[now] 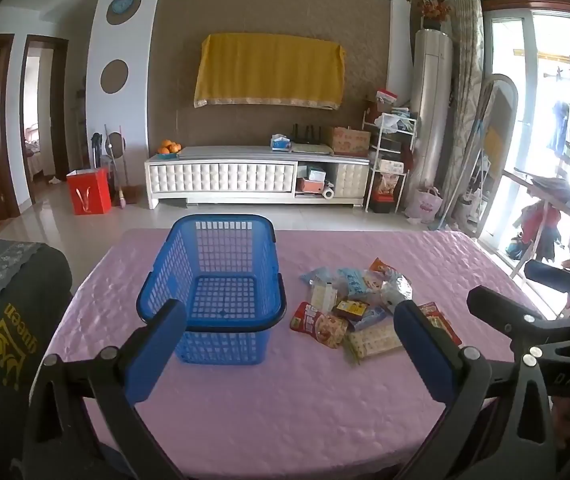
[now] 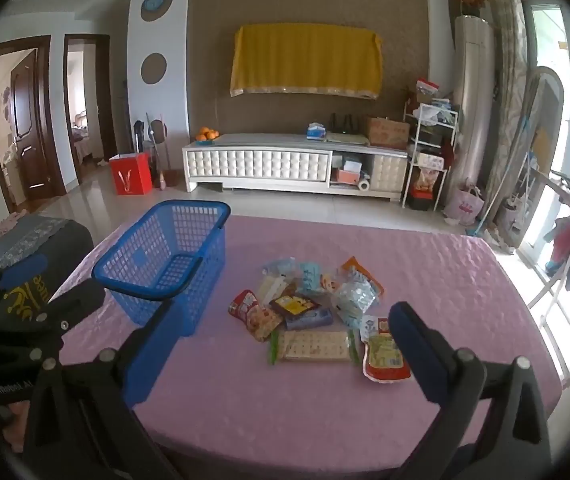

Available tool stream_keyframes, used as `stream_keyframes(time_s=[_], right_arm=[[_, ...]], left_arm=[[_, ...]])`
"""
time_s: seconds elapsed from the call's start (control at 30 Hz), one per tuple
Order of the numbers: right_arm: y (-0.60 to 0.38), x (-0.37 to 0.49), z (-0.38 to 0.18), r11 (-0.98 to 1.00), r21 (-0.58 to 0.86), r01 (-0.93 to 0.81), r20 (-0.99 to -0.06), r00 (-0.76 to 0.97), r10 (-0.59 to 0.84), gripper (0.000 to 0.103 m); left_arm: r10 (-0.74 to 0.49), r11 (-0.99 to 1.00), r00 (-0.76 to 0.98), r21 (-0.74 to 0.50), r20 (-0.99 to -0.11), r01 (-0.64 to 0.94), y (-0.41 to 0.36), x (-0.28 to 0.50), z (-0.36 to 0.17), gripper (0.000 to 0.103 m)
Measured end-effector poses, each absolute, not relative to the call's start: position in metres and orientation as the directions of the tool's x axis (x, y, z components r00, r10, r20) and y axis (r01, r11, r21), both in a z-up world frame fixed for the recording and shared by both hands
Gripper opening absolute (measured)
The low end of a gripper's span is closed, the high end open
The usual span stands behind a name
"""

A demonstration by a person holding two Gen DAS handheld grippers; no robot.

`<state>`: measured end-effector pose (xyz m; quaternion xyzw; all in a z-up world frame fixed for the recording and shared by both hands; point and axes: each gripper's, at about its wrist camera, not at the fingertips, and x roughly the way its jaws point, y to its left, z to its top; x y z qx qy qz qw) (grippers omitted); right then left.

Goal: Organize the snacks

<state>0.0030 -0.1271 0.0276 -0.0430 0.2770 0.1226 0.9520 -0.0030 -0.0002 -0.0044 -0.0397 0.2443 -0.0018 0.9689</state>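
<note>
Starting pick: both grippers, left (image 1: 289, 332) and right (image 2: 281, 340), gape empty; snacks (image 2: 309, 312) ahead of right, basket (image 1: 213, 280) ahead of left; take edge packet first.

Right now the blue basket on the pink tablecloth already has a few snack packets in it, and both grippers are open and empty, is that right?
Not quite: the blue basket is empty. The left wrist view shows its bare mesh floor, and the snack packets all lie in a pile on the pink tablecloth beside it. The rest holds: left gripper and right gripper are open and empty.
</note>
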Motion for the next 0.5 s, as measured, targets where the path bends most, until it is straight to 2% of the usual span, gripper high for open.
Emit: stream_keyframes(time_s=[0.5], right_arm=[[-0.1293,-0.0022,0.0314,0.978,-0.014,-0.206,-0.539,0.826,0.166,0.103]], left_arm=[[-0.060,0.997,0.882,-0.070,-0.468,0.030,-0.0003,0.0012,-0.0003,0.103]])
